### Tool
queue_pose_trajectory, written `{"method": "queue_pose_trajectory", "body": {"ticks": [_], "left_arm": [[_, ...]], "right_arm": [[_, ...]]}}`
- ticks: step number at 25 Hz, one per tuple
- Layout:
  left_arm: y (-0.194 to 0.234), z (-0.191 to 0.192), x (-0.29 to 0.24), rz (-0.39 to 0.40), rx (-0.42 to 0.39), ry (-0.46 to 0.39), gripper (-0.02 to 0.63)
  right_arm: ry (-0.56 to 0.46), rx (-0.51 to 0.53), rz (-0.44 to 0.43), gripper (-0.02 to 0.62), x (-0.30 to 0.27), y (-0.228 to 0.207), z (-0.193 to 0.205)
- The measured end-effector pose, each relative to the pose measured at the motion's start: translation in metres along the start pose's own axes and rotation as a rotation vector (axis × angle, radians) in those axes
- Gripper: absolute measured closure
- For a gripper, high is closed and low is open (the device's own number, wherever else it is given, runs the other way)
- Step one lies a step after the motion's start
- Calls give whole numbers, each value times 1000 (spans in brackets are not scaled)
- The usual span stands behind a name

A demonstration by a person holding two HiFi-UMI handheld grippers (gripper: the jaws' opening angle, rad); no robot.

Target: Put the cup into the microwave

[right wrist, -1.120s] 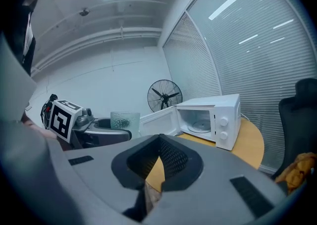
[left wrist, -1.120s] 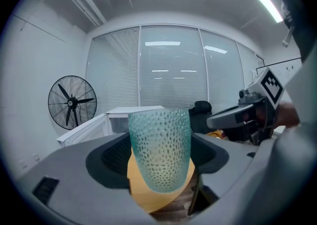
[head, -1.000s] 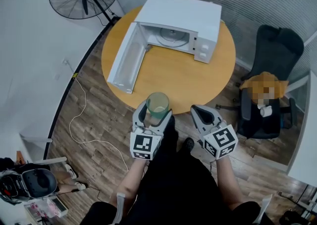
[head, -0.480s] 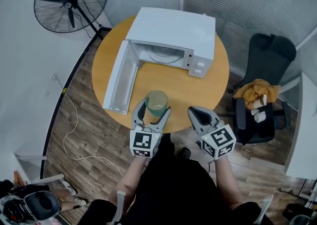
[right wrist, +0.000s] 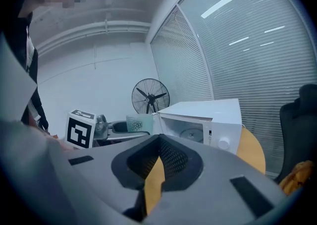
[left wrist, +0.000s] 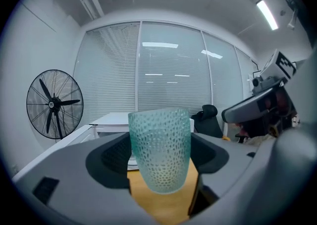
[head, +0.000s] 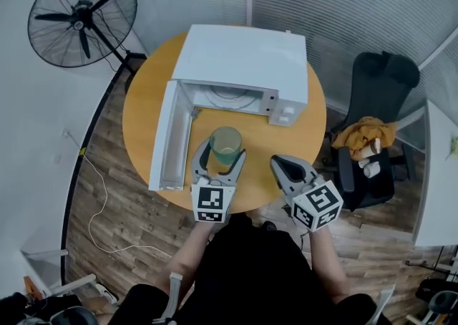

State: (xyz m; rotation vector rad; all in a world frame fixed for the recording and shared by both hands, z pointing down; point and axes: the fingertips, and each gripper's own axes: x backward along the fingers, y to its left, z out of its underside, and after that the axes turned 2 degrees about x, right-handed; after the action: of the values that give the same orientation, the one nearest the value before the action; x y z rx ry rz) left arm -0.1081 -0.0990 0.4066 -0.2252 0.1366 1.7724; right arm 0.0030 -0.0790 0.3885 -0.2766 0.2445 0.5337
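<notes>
Indoors, a round wooden table (head: 286,144) bears the open microwave (head: 240,66), fan (head: 71,16) nearby.

The cup (head: 227,146) is translucent pale green, dimple-patterned. The microwave (head: 243,59) is white; the table (head: 143,112), orange-tan. The left gripper (head: 222,157) and right gripper (head: 279,164) are grey, with black-and-white square markers. At 10 o'clock, the fan (head: 80,14) is black.

From here the cup (left wrist: 159,149) looks like dimpled, translucent greenish glass or plastic. The surface (head: 143,123) is smooth wood, the microwave (head: 243,59) smooth white, and the floor (head: 107,202) grainy planks.
</notes>
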Motion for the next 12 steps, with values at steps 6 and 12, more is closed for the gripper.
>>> {"method": "queue_pose_trajectory", "body": {"ticks": [6, 12], "left_arm": [[16, 8, -27, 30, -11, -3, 255], [30, 24, -49, 34, -20, -27, 255]], "right_arm": [[4, -15, 55, 586, -19, -6, 0], [42, -44, 67, 586, -36, -3, 15]]}}
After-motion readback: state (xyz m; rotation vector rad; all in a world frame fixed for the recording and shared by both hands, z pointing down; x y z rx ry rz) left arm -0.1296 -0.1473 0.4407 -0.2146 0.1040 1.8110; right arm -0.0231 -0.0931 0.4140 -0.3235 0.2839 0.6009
